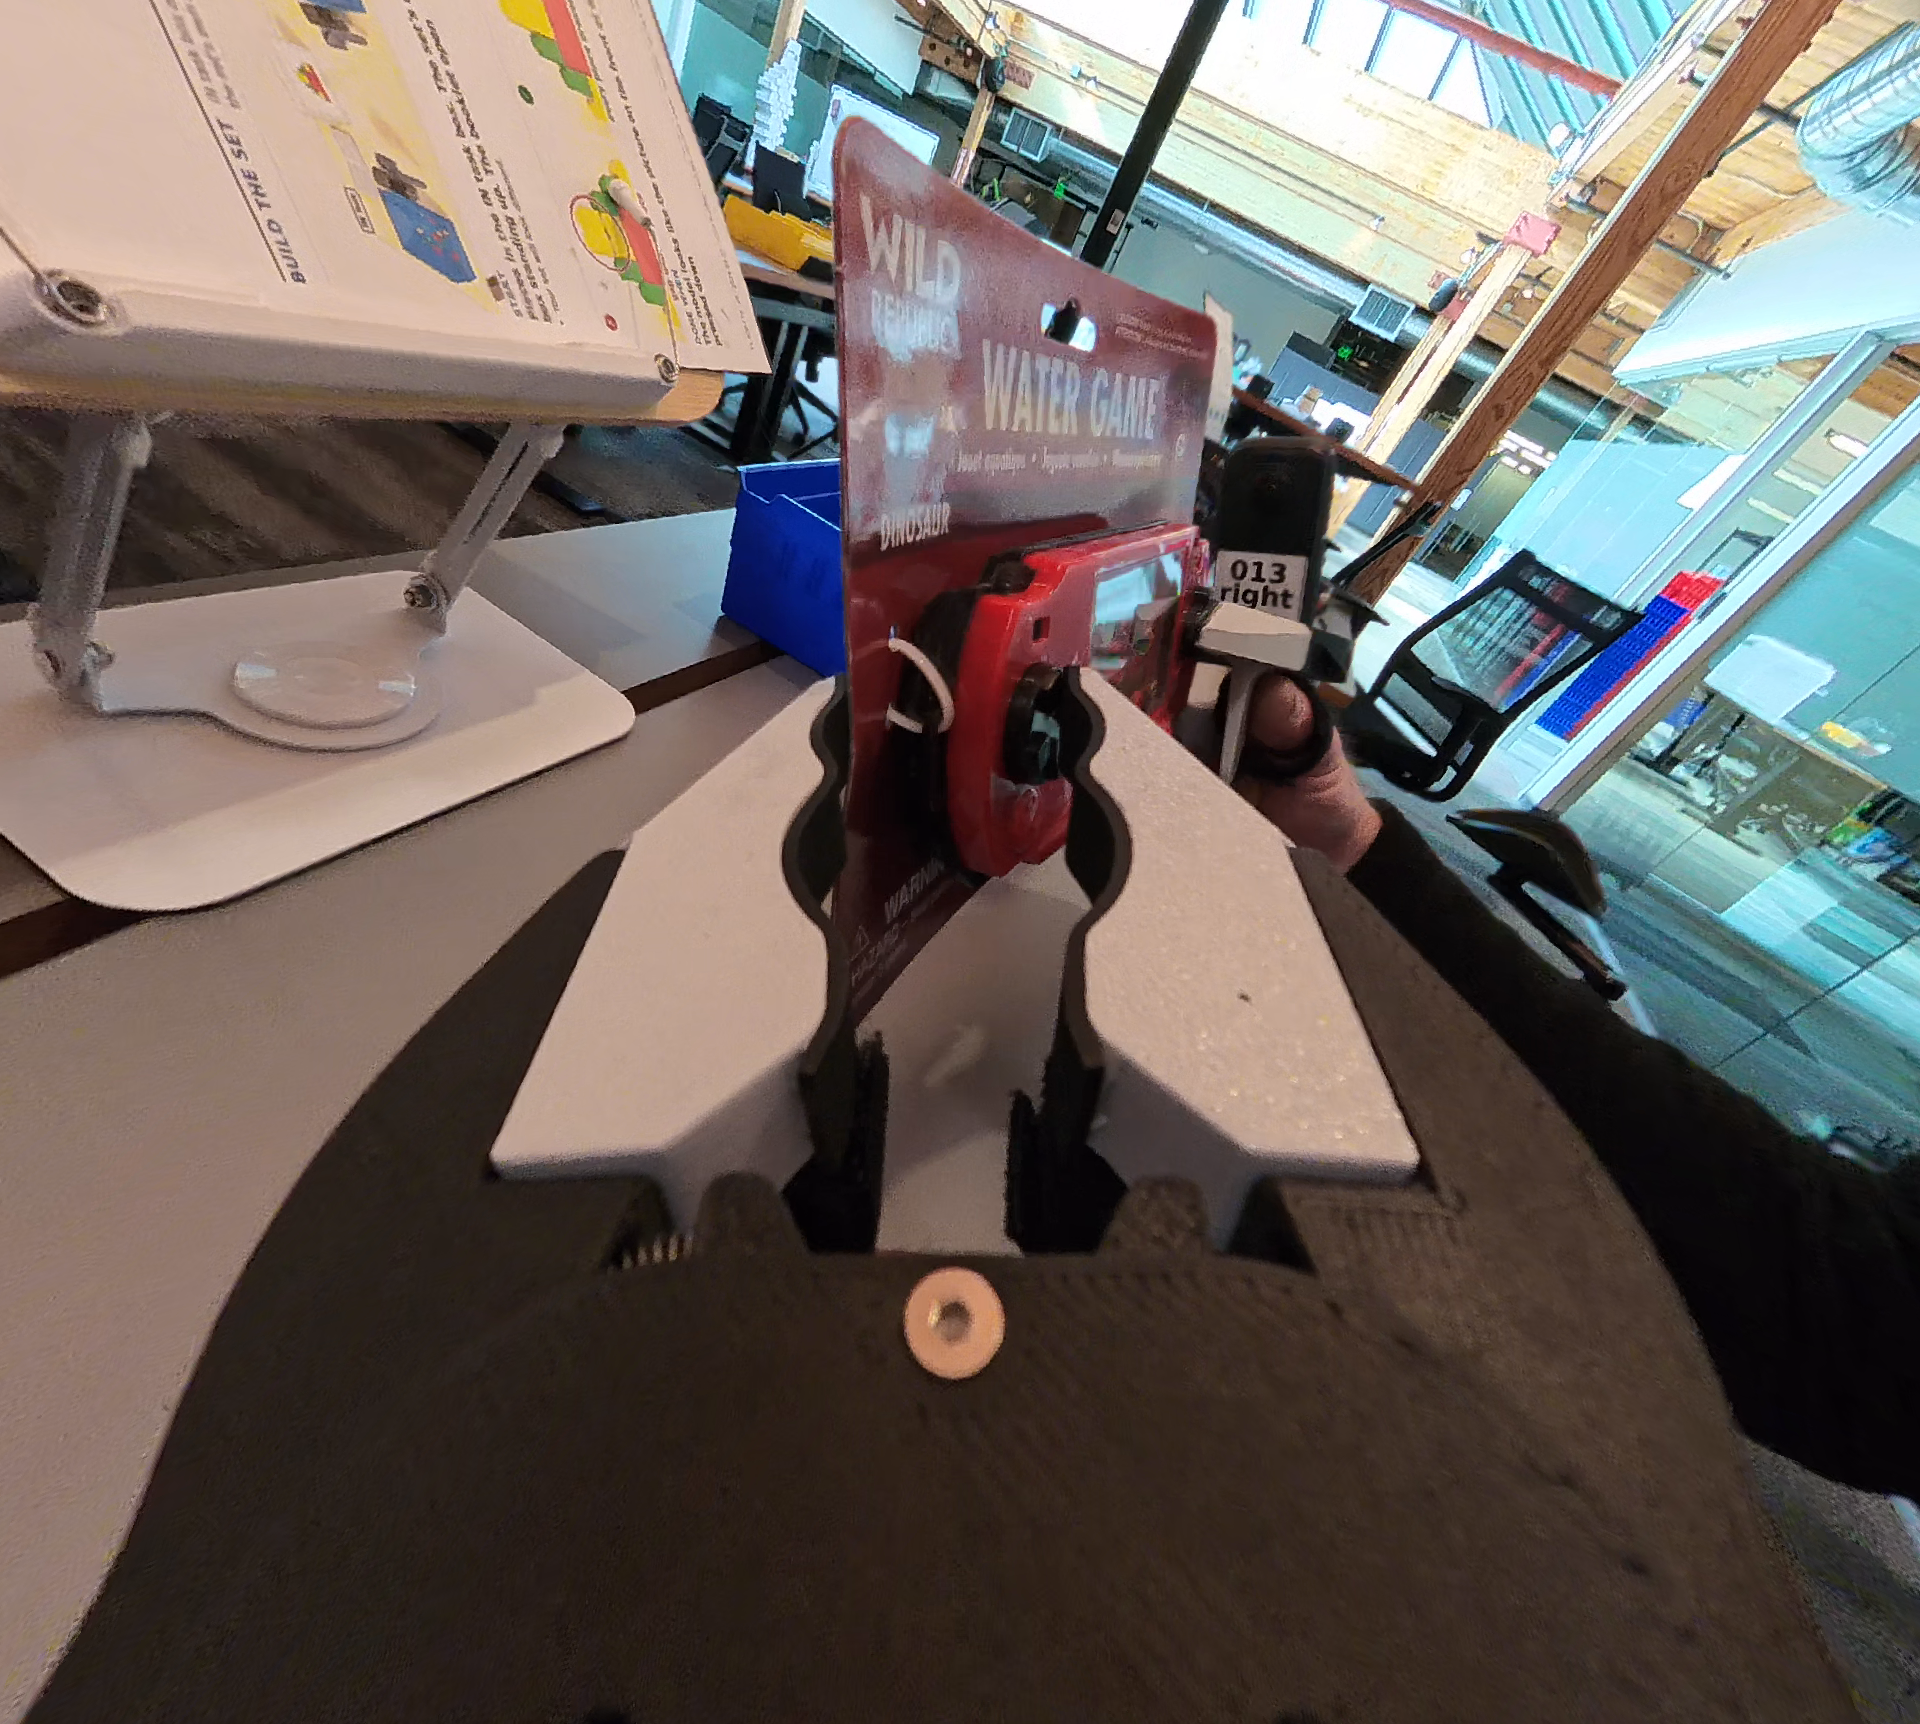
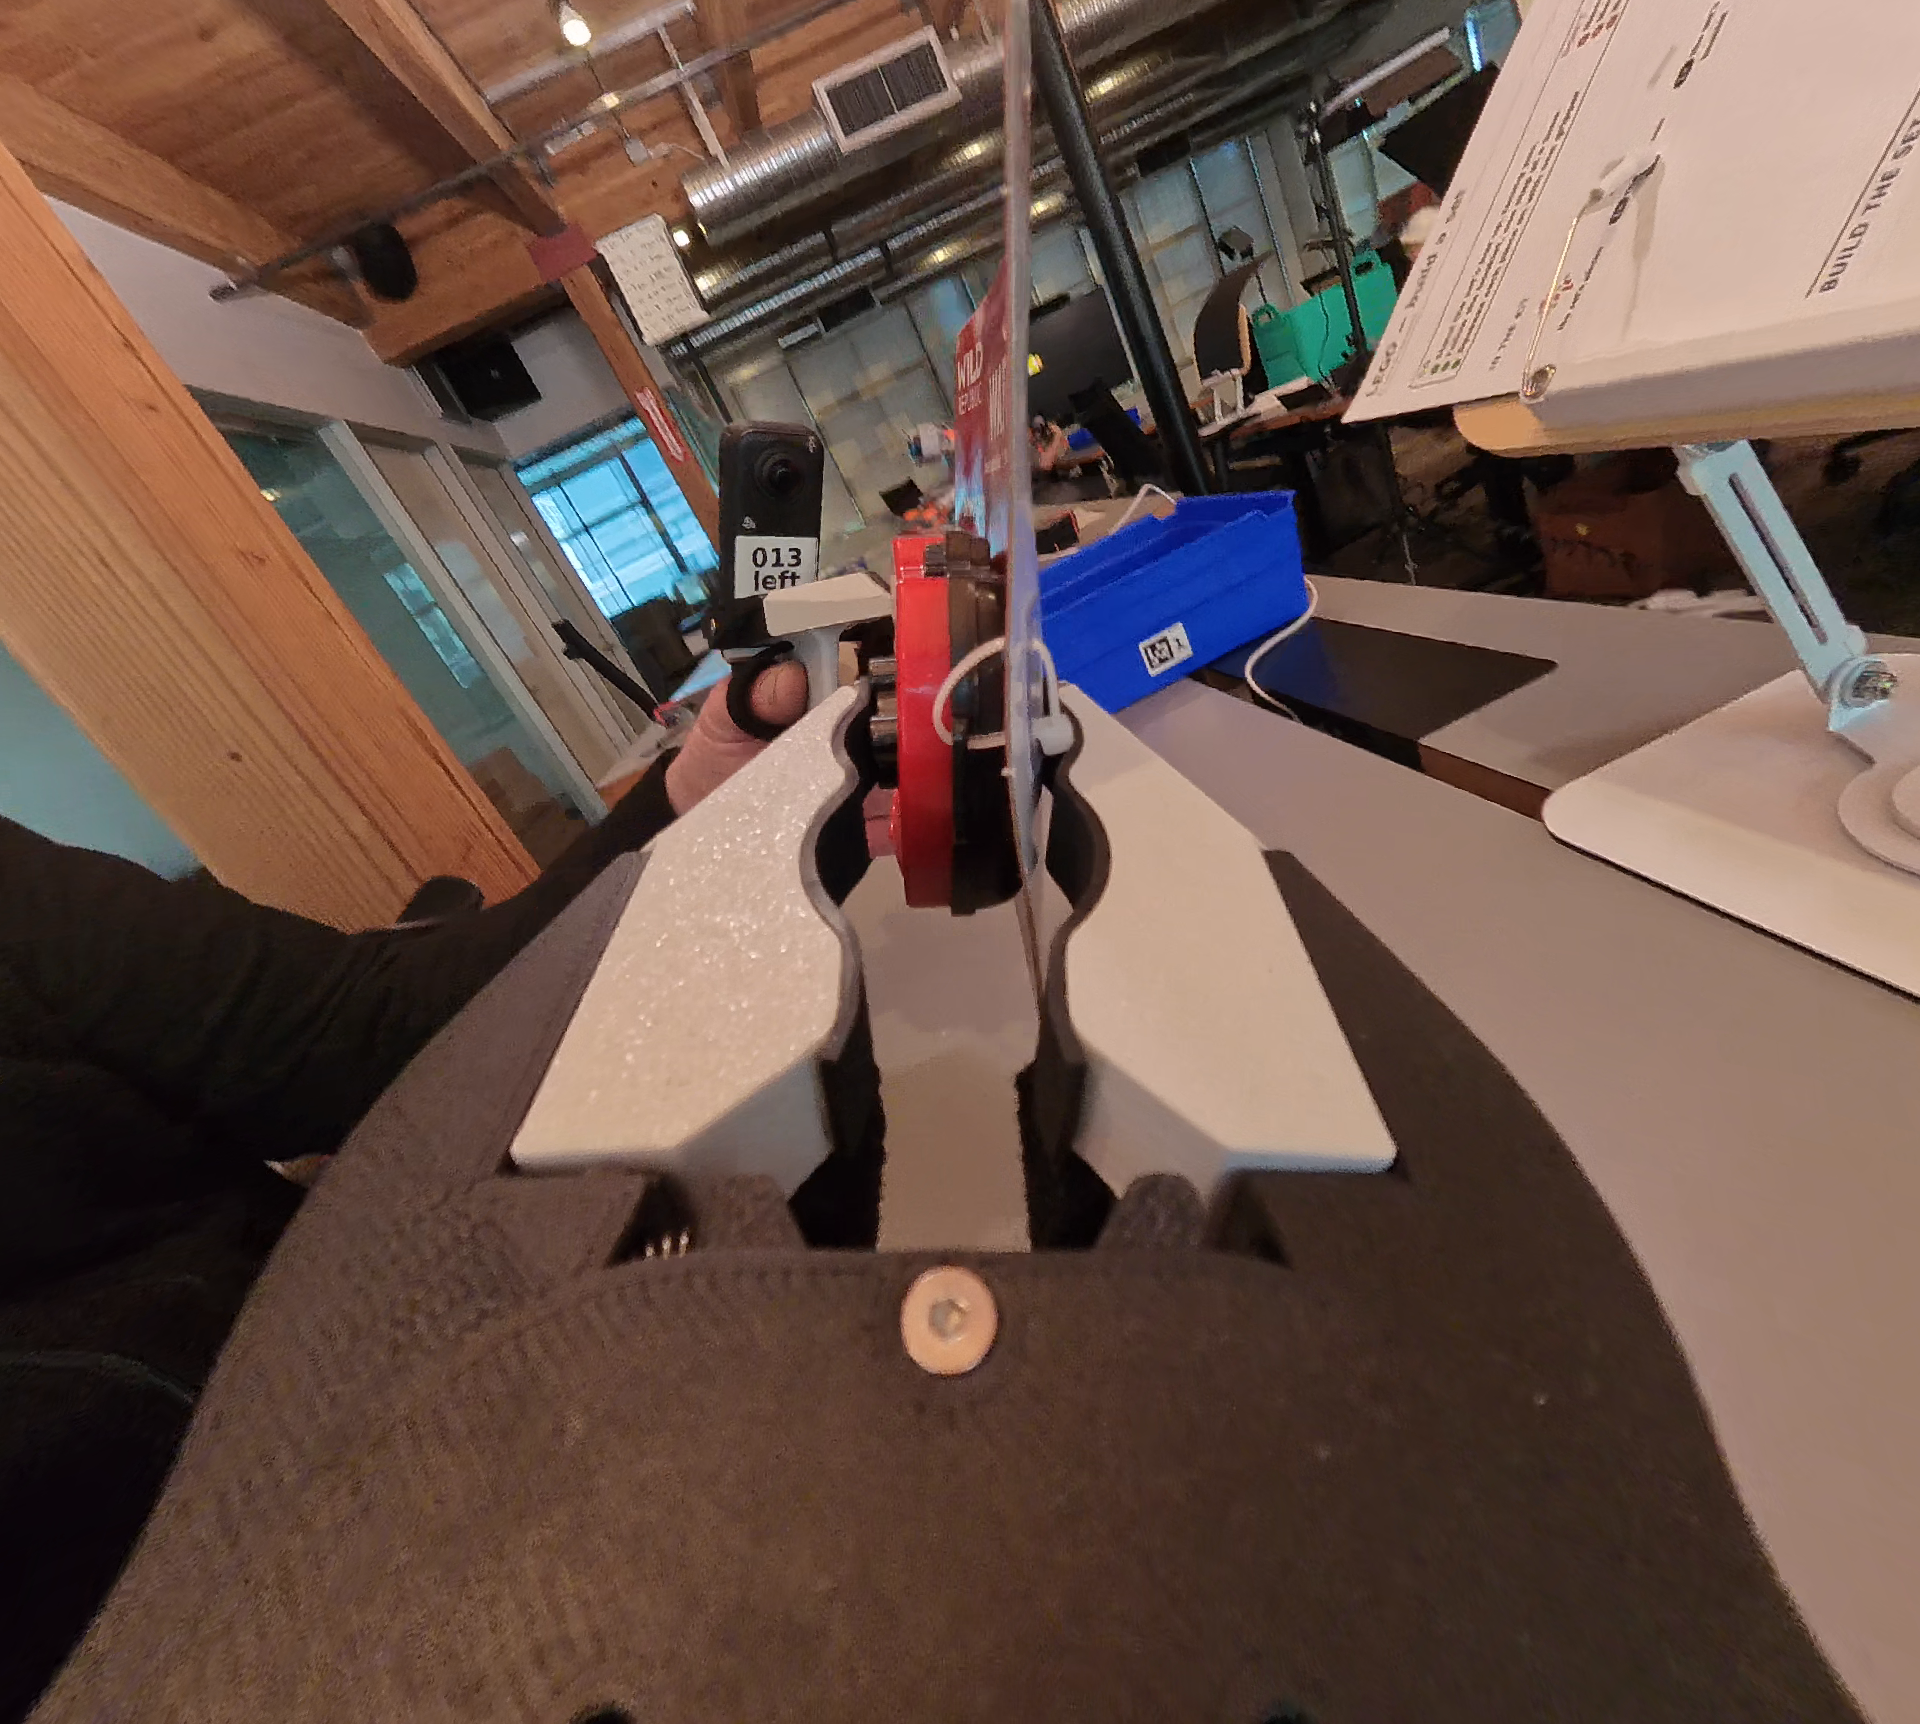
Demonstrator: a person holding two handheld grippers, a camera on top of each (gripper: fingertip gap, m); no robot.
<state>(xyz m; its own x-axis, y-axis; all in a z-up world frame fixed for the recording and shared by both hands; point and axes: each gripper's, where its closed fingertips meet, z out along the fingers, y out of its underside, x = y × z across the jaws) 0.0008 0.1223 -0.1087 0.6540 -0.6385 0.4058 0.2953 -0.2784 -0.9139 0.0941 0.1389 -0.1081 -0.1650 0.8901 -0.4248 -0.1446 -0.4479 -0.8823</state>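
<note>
Red carded toy game (image 1: pixel 1049 698) is gripped at frame centre from opposite ends by the clenched left tool (image 1: pixel 951 770) and right tool (image 2: pixel 961 801), above the grey counter (image 1: pixel 260 999); a blue bin (image 2: pixel 1174 583) is seen beyond.

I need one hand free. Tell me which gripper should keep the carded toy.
Right gripper, probably: it clamps the red toy and card squarely; the left gripper pinches over a black knob near the card's corner.

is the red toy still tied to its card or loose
Tied on: a white zip tie loops the red plastic handheld toy onto its dark red backing card.
</note>
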